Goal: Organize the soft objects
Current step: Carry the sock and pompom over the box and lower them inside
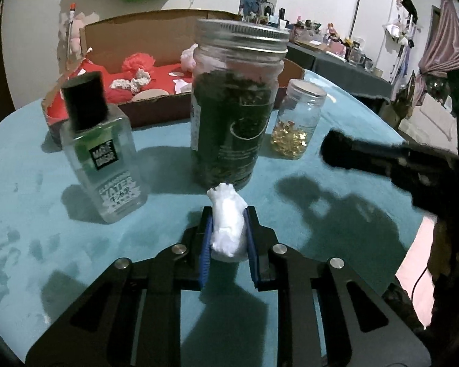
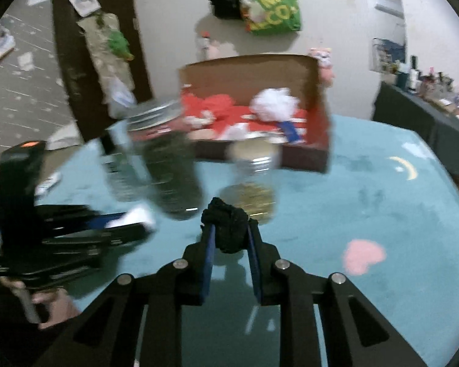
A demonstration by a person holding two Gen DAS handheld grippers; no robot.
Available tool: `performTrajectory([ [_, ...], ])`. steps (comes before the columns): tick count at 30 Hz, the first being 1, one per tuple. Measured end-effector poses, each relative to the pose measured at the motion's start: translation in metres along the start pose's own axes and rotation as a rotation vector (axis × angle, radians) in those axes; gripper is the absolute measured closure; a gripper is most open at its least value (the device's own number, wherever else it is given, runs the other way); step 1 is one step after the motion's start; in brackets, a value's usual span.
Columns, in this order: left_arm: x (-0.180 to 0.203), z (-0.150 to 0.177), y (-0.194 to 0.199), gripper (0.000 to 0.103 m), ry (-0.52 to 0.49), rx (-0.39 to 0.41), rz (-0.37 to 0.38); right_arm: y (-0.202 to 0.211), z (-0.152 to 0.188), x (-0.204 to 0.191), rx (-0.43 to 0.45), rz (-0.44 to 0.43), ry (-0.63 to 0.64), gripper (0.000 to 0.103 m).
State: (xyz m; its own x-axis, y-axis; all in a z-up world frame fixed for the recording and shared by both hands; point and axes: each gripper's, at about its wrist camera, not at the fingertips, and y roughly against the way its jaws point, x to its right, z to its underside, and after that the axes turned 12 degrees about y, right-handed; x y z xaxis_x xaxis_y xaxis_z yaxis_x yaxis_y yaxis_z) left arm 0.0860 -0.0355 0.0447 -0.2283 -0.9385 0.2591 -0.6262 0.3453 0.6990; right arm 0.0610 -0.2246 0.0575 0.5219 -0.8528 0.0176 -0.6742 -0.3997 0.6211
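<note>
Your left tool [image 1: 228, 229] pinches white soft wad [image 1: 228, 220]; right tool [image 2: 229, 235] pinches black soft bundle [image 2: 228, 226]. Both held above teal worktop [image 1: 61, 244], probably bound for cardboard box [image 2: 254, 70] behind jars.

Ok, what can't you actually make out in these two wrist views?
- Right wrist view: motion blur smears the big jar, the clear bottle and the small jar; labels unreadable.
- Left wrist view: the right gripper is a dark blur, its jaws indistinct.
- Left wrist view: the big jar hides part of the cardboard box.
</note>
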Motion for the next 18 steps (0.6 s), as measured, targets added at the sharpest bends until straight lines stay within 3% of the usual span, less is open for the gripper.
performTrajectory([
  [4, 0.004, 0.005, 0.003, 0.084, -0.012, 0.014, -0.004, -0.014, 0.005, -0.029, -0.014, -0.024, 0.027, 0.080],
  [18, 0.003, 0.011, 0.009, 0.084, -0.006, 0.024, 0.016, -0.024, 0.008, -0.030, -0.031, -0.029, 0.023, 0.080],
])
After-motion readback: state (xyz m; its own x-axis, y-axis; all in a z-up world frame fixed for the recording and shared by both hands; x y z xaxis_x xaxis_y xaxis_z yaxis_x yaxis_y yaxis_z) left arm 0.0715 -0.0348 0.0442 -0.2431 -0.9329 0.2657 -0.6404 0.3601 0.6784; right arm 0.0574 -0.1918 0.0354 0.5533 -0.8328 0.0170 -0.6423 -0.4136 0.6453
